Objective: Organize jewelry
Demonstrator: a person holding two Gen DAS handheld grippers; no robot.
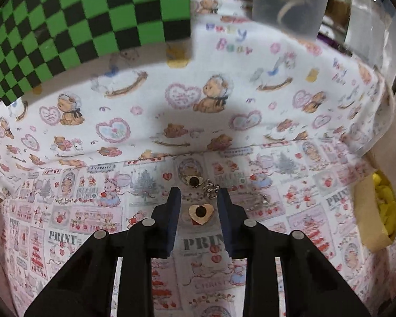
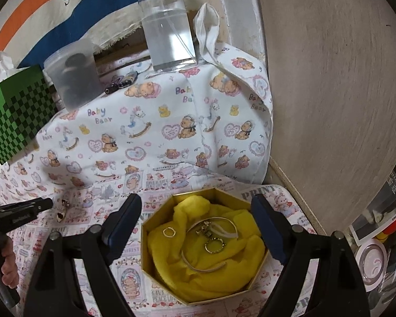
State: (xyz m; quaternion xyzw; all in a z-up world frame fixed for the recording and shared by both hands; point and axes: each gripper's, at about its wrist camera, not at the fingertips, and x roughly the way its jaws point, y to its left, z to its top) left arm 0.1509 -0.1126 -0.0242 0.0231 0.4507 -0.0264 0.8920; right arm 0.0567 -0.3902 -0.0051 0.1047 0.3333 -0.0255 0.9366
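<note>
A gold heart-shaped pendant [image 1: 201, 213] lies on the printed cloth between the open fingers of my left gripper [image 1: 198, 194]. A round gold piece [image 1: 194, 181] and a silver chain [image 1: 211, 189] lie just beyond it. In the right wrist view the heart pendant [image 2: 61, 215] lies by the left gripper's tip [image 2: 43, 203]. My right gripper [image 2: 196, 202] is open wide and empty, above an octagonal gold box [image 2: 155, 269] lined with yellow cloth. In the box lie a bangle [image 2: 208, 265], a small ring [image 2: 169, 232], a beaded ring [image 2: 214, 245] and a charm [image 2: 204, 230].
A green checkered box [image 1: 87, 23] [image 2: 15, 121] stands at the back left. A frosted plastic container [image 2: 71, 76] [image 1: 287, 2] and a clear pump bottle [image 2: 166, 34] stand behind. A wooden panel [image 2: 330, 92] rises on the right. The gold box shows at the left view's right edge [image 1: 367, 211].
</note>
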